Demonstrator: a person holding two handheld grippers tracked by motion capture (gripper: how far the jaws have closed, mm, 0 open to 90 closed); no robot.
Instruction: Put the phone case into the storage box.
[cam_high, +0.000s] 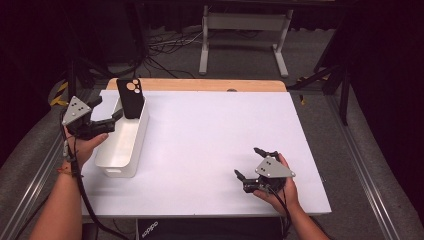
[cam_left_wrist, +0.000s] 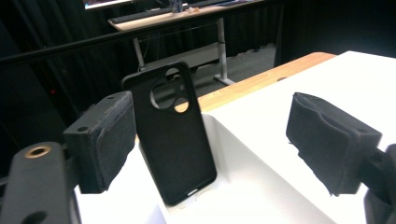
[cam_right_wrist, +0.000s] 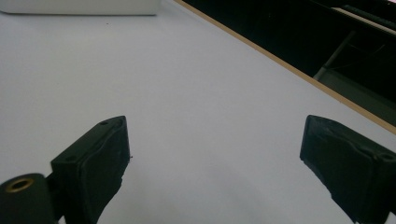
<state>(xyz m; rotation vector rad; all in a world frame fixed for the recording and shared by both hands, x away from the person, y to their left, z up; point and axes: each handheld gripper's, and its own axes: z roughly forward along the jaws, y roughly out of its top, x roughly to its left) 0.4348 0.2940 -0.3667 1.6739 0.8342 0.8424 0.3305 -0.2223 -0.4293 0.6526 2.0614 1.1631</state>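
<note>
While jaws gape, left gripper frees phone case.

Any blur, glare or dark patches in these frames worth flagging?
High view: soft, surroundings nearly black, white table bright without glare. Left gripper view: phone case fairly sharp, near claw pads blurred. Right gripper view: pads soft, the table's surface evenly lit.
</note>
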